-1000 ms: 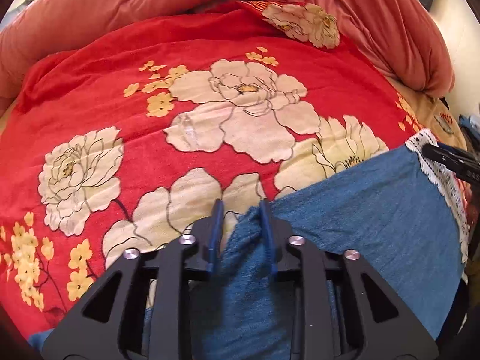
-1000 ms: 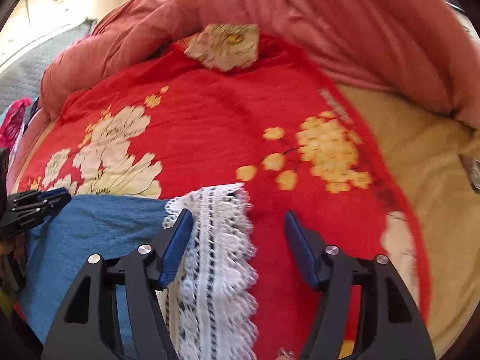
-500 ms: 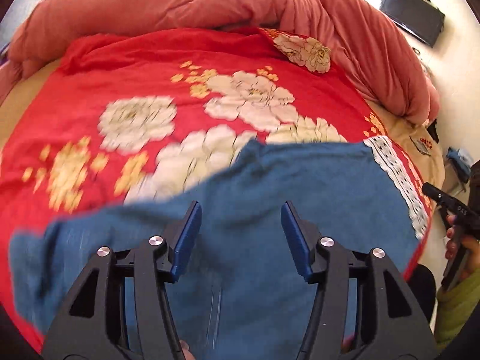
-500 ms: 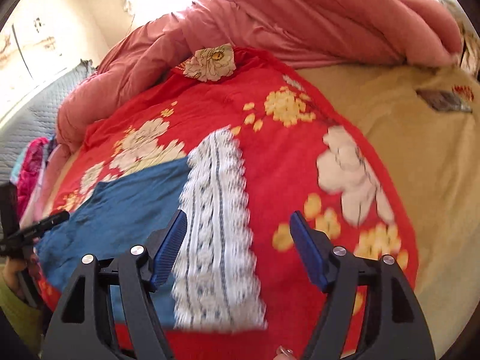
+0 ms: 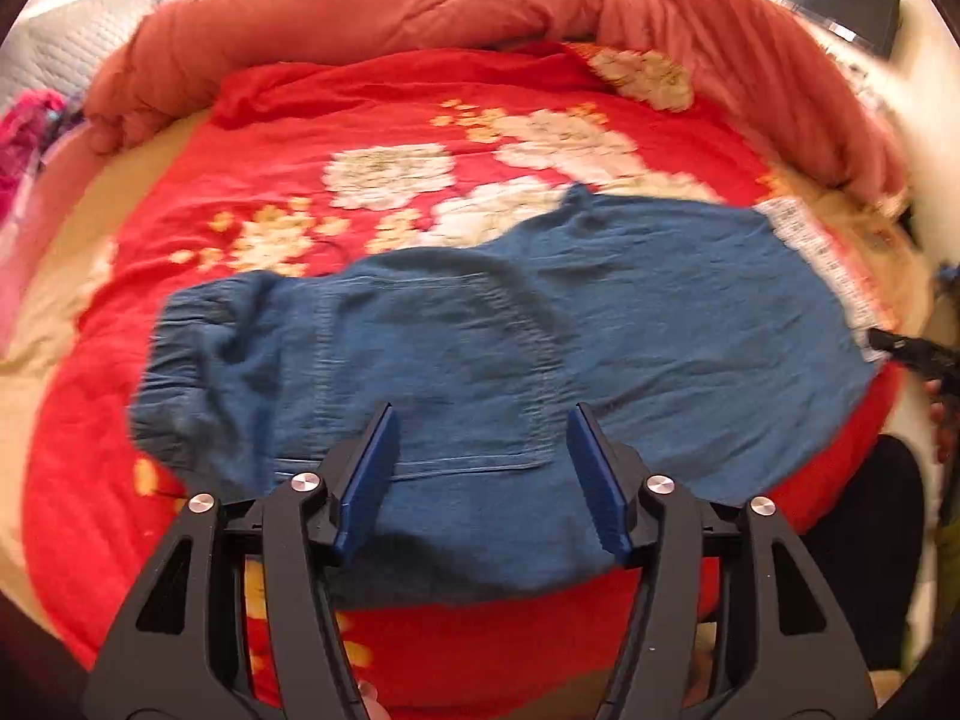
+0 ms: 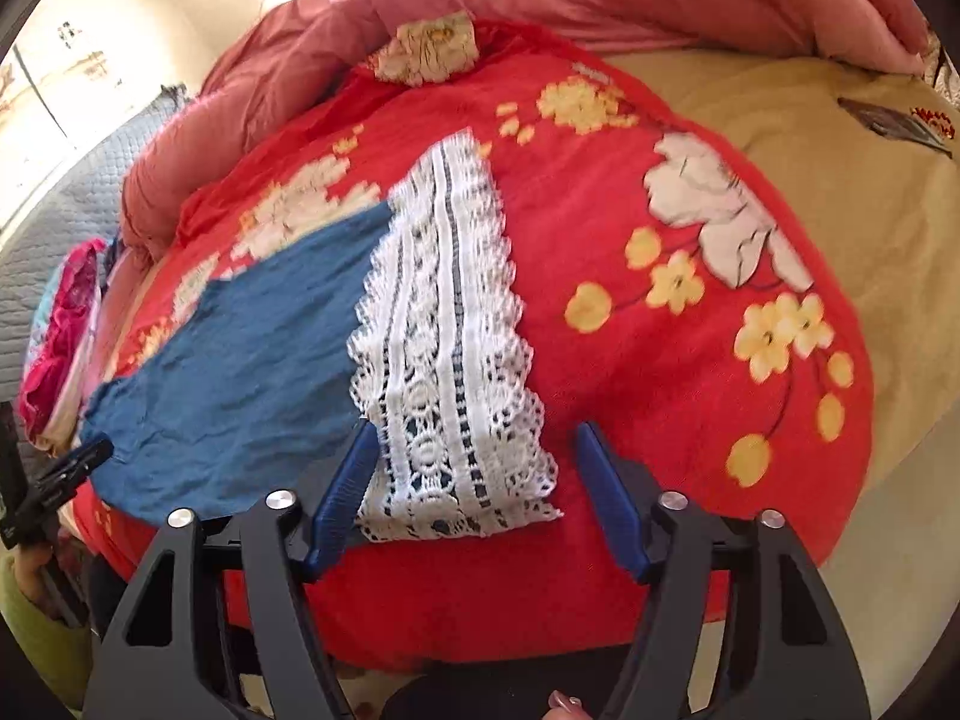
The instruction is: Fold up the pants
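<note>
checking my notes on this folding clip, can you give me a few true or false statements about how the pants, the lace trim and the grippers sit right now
1. The blue pants lie spread on a red floral blanket. True.
2. The left gripper is clamped on the pants. False: its opening jaws hold nothing.
3. The white lace trim edges the pants' end nearest the right gripper. True.
4. The lace is bunched between the right fingers. False: it lies flat, and the closing jaws are not pressing on it.

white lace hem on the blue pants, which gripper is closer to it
Right. The right gripper hovers just over the lace hem, jaws closing, not pinching it. The left gripper is over the pocket area, far from it.
</note>
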`<state>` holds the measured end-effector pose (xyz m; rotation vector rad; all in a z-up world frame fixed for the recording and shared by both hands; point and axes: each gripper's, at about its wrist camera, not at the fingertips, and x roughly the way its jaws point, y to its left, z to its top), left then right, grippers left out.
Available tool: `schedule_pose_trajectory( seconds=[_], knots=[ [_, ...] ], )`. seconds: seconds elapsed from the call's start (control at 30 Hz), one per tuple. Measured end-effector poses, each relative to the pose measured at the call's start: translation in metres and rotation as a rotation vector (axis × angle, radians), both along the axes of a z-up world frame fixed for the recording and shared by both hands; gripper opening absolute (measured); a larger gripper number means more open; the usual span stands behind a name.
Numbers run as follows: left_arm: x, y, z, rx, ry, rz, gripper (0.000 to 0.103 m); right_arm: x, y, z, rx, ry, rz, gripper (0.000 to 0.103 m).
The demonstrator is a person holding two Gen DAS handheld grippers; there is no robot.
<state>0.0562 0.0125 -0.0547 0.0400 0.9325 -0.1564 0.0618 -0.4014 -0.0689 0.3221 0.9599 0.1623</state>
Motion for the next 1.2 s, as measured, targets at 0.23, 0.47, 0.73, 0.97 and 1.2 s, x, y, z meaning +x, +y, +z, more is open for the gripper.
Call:
schedule_pose_trajectory(
  seconds=[0.23,0.47,0.73,0.97,1.2],
  knots=[
    [-0.002,0.008,-0.014,0.004,0.038,0.029,0.053,-0.014,0.018,0.016,-0.208,-0.042,0.05,0.021],
    [-0.005,0.011,-0.02,-0.014,0.029,0.041,0.053,-0.013,0.007,0.002,-0.185,-0.013,0.01,0.045],
    [-0.01,0.013,-0.015,-0.022,0.018,0.057,0.053,-0.027,-0.005,0.014,-0.171,-0.023,-0.04,0.059],
    [-0.026,0.022,0.01,-0.051,-0.056,0.106,0.059,-0.042,-0.005,0.037,-0.159,-0.084,-0.056,0.065],
    [-0.034,0.024,0.035,-0.08,-0.105,0.106,0.06,-0.043,0.022,0.058,-0.147,-0.152,0.01,0.065]
  ],
)
